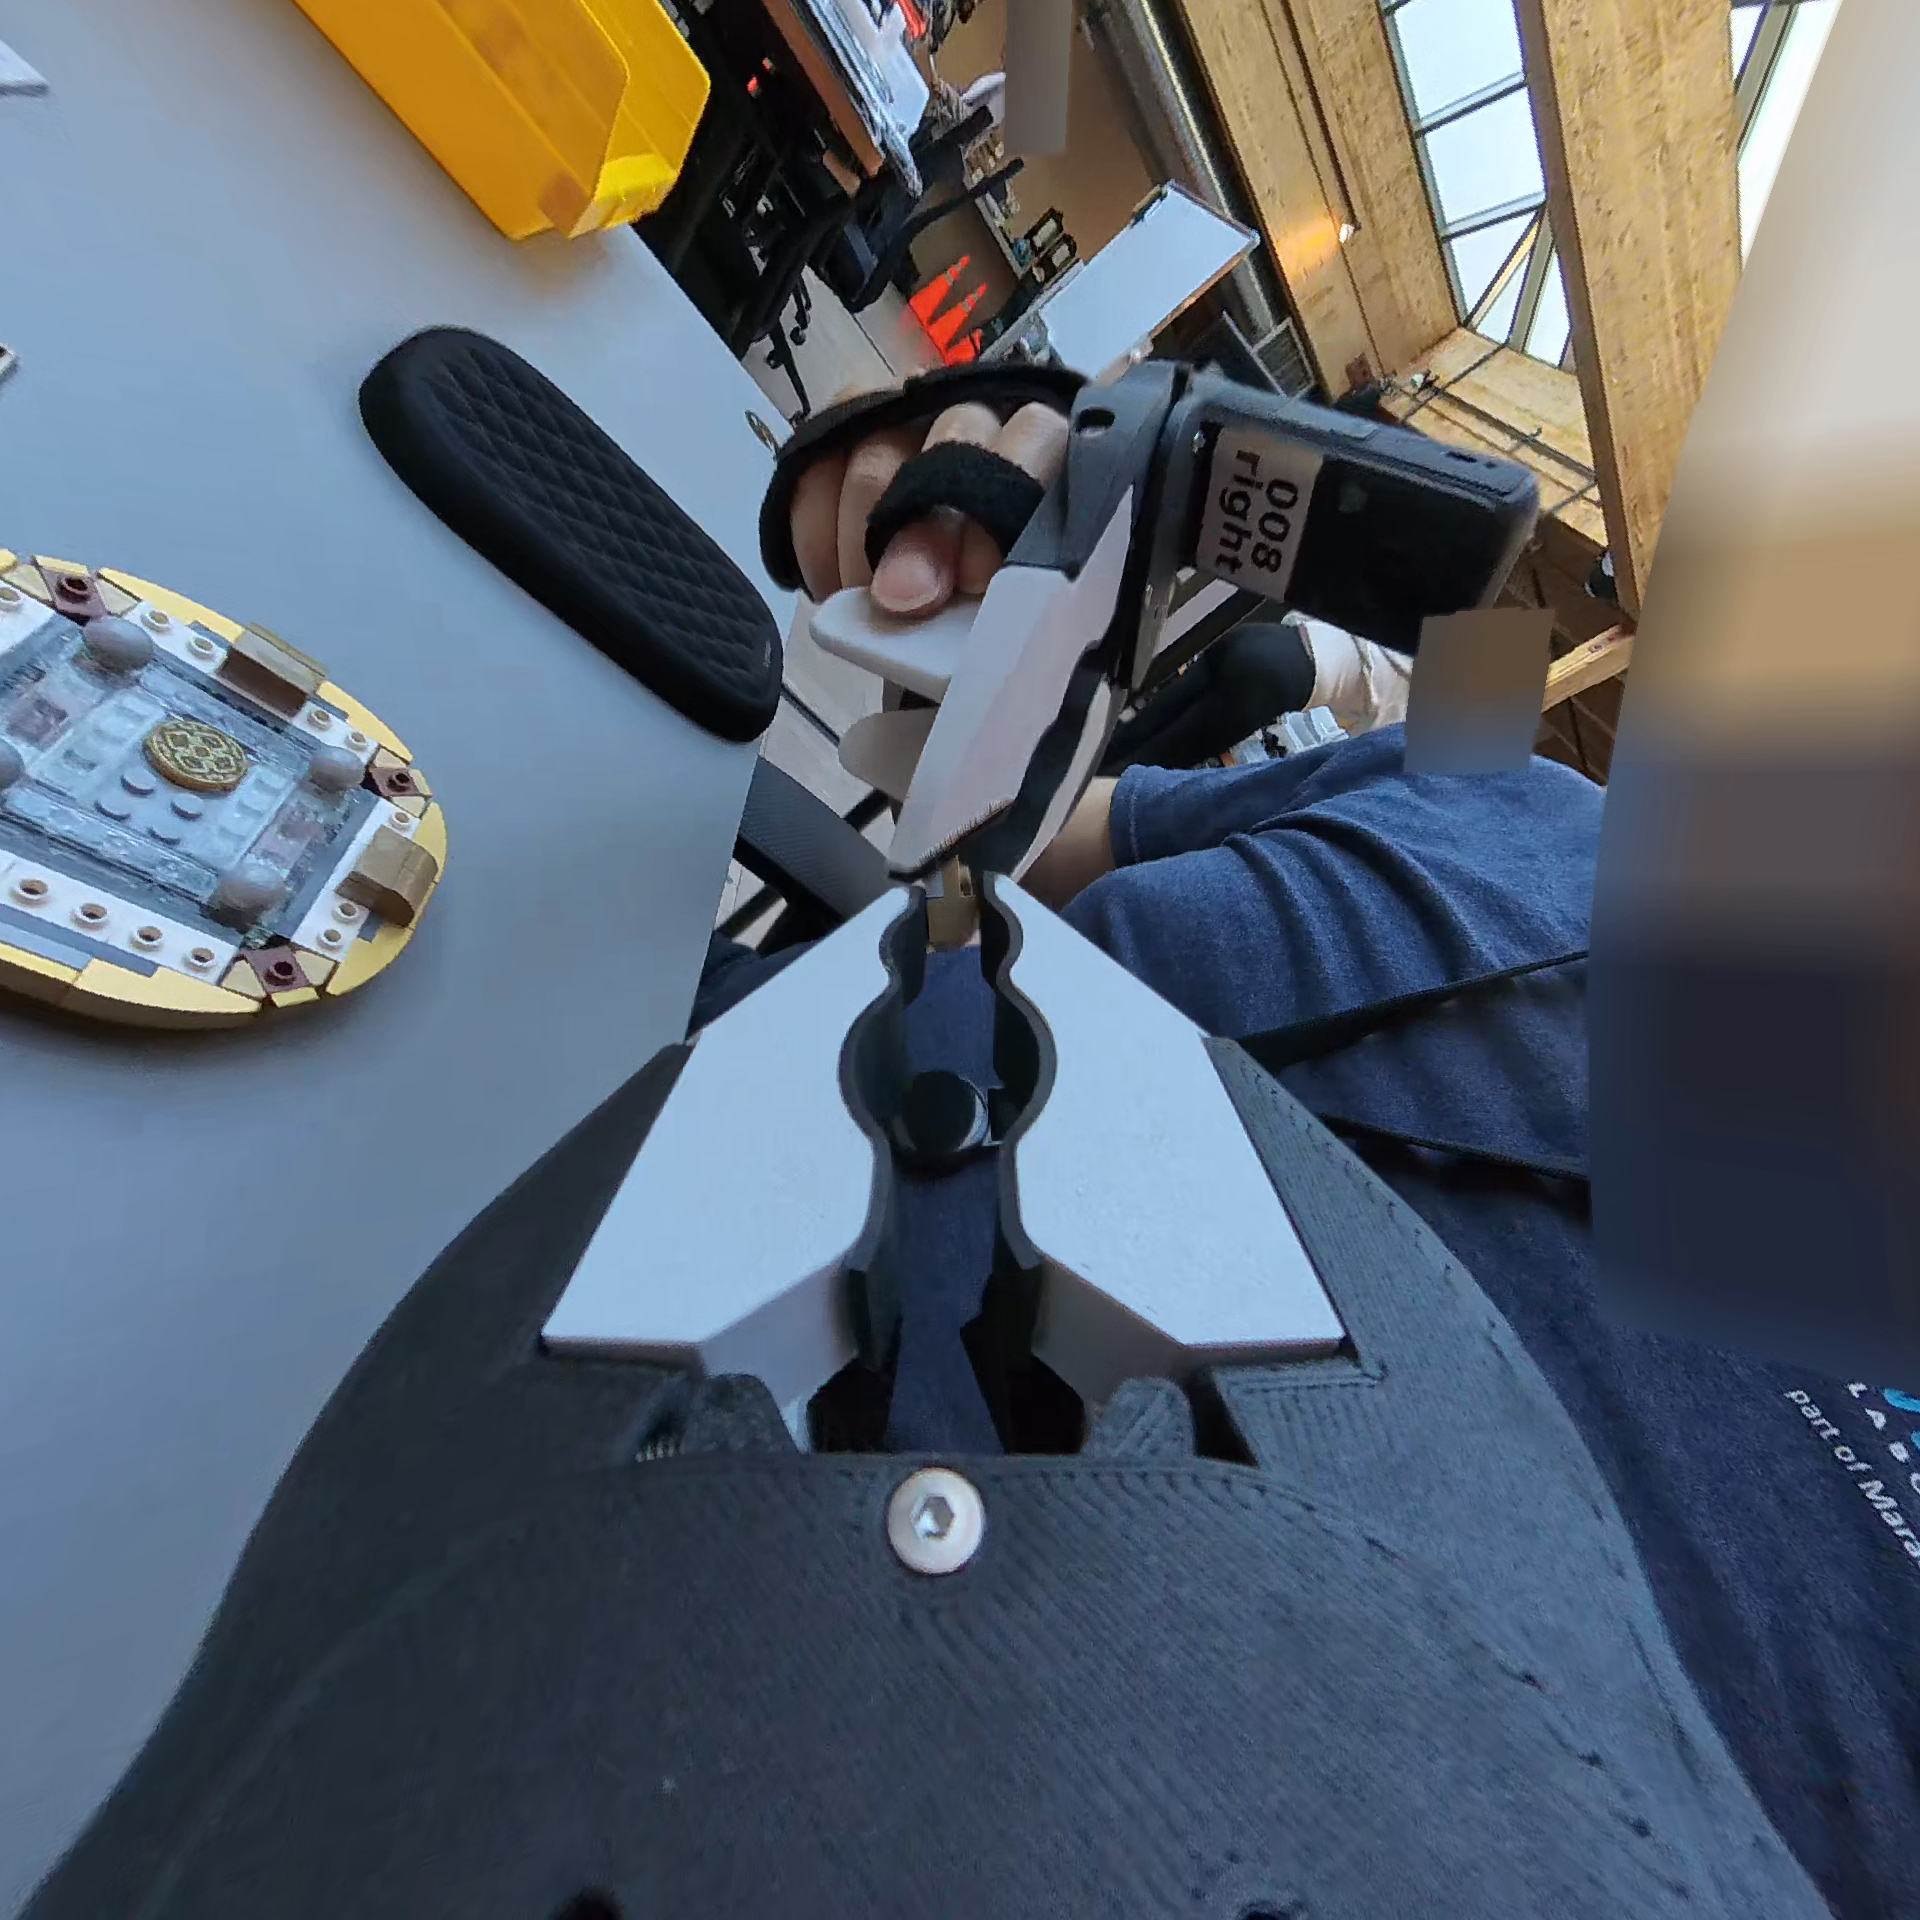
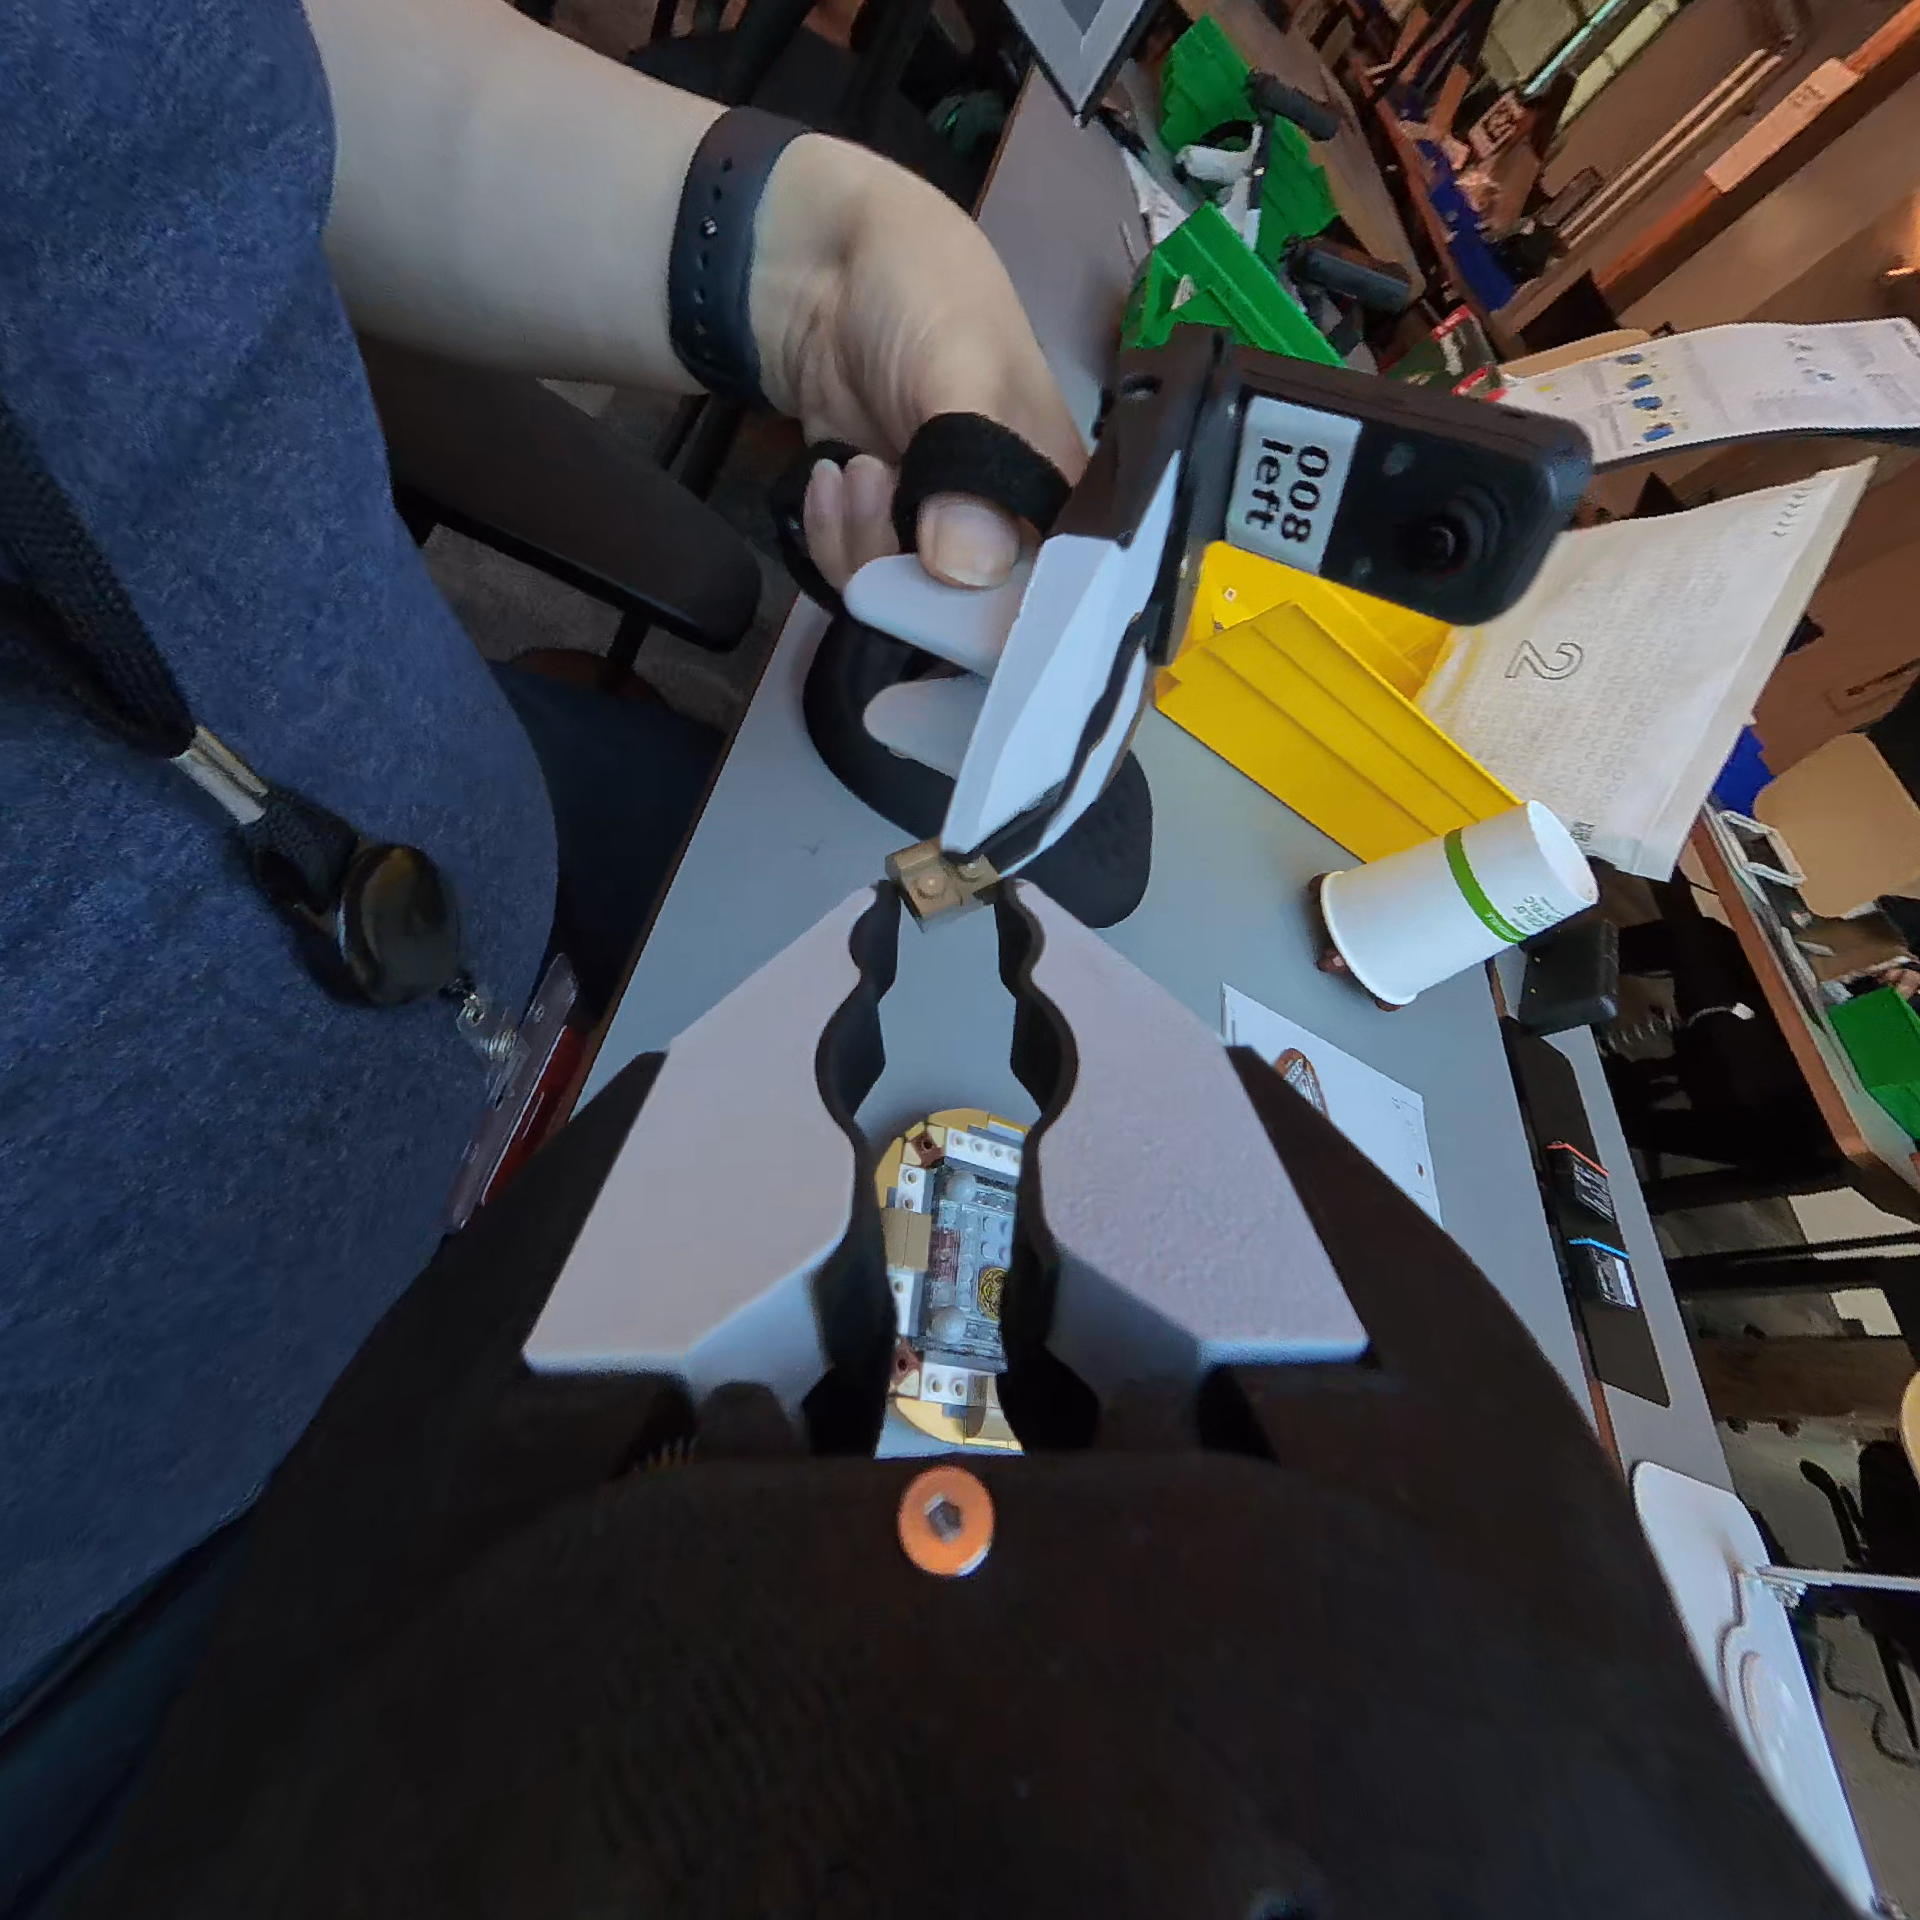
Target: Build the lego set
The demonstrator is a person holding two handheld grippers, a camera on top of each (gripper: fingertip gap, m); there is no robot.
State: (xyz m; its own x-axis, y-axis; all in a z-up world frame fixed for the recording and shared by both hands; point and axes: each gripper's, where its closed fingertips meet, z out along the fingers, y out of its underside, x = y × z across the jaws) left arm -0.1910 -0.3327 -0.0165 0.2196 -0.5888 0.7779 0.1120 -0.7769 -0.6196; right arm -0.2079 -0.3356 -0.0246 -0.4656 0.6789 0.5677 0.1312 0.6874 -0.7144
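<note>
Mid-air joining of a small tan brick above the bench edge, well apart from the round gold-rimmed lego base lying on the bench. Left hand-held gripper and right hand-held gripper both pinching that tan brick, tip to tip, possibly two small pieces being pressed together; hard to tell. Next: firm squeeze to seat studs, release by one side, then carrying over to the base beside the black wrist rest
</note>
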